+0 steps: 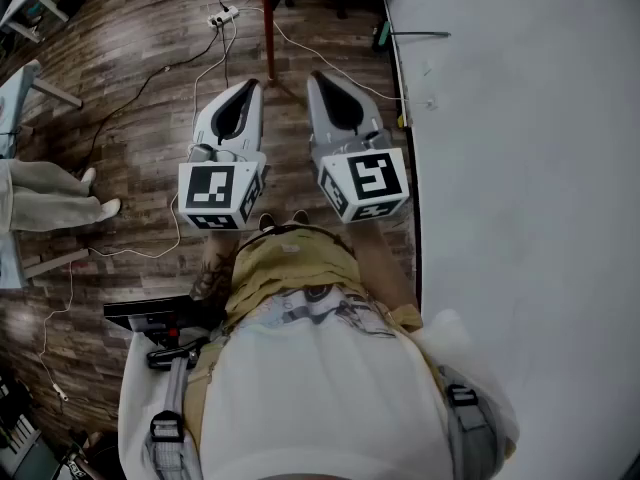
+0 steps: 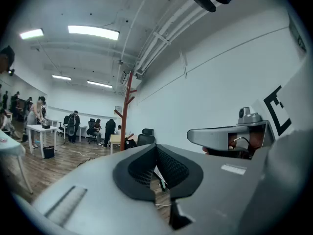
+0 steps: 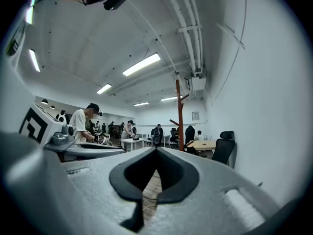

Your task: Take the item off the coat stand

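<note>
Facing one coat stand: two tools, left hand-held gripper, right hand-held gripper, both clenched, empty.

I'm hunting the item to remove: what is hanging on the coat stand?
On the coat stand, the upper pegs look bare in both gripper views. Lower down, the left gripper and right gripper cover it, so anything hanging low cannot be seen.

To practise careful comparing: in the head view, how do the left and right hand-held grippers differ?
The left hand-held gripper angles rightward and the right hand-held gripper angles leftward, so their tips converge. The right one is close beside the white wall; the left one is over open wooden floor. Their marker cubes carry different patterns. Shared: both are grey, shut and holding nothing.
</note>
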The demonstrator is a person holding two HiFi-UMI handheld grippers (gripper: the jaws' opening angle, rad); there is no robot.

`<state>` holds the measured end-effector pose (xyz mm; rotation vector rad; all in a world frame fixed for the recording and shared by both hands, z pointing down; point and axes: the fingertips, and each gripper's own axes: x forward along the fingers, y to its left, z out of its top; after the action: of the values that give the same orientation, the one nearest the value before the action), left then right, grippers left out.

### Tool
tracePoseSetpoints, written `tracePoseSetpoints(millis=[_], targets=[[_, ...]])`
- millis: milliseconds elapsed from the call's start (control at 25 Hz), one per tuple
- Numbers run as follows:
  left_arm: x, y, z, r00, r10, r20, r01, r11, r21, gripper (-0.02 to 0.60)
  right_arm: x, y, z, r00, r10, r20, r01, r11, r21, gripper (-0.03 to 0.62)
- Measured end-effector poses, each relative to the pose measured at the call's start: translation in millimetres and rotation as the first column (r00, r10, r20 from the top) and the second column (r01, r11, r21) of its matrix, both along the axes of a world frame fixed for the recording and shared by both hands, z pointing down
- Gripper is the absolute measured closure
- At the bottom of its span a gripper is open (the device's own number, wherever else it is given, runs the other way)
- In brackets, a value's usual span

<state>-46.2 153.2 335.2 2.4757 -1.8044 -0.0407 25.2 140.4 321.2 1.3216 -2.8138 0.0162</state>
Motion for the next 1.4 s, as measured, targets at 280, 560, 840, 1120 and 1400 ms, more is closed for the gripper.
tracePoseSetpoints(millis=[280, 560, 840, 1120, 1400], targets=[[-12.9, -1.4, 7.5, 1.000, 0.016, -0.012, -0.016, 1.000, -0.010, 0.581, -8.4, -3.2, 6.1, 0.999, 0.031, -0.007, -0.031, 1.000, 0.001, 0.594], [-14.7, 28.3, 44.4, 0.999, 0.023, -0.038, -0.026, 0.997, -0.066, 0.580, 6.8, 26.5, 36.2, 0.997, 0.078, -0.025, -0.079, 0.997, -0.021, 0.592], [-38.1, -13.5, 62.1, 0.997, 0.026, -0.070, -0.035, 0.991, -0.131, 0.581, -10.0, -19.9, 49.1, 0.993, 0.111, -0.035, -0.113, 0.991, -0.072, 0.592], [-50.9, -93.1, 58.9, 0.999, -0.023, -0.047, 0.016, 0.991, -0.132, 0.581, -16.6, -110.8, 48.0, 0.996, 0.087, -0.013, -0.087, 0.994, -0.068, 0.592], [-48.5, -185.4, 63.7, 0.997, -0.077, -0.004, 0.076, 0.989, -0.125, 0.581, -23.0, -204.1, 60.0, 1.000, 0.009, 0.006, -0.009, 0.998, -0.064, 0.592]])
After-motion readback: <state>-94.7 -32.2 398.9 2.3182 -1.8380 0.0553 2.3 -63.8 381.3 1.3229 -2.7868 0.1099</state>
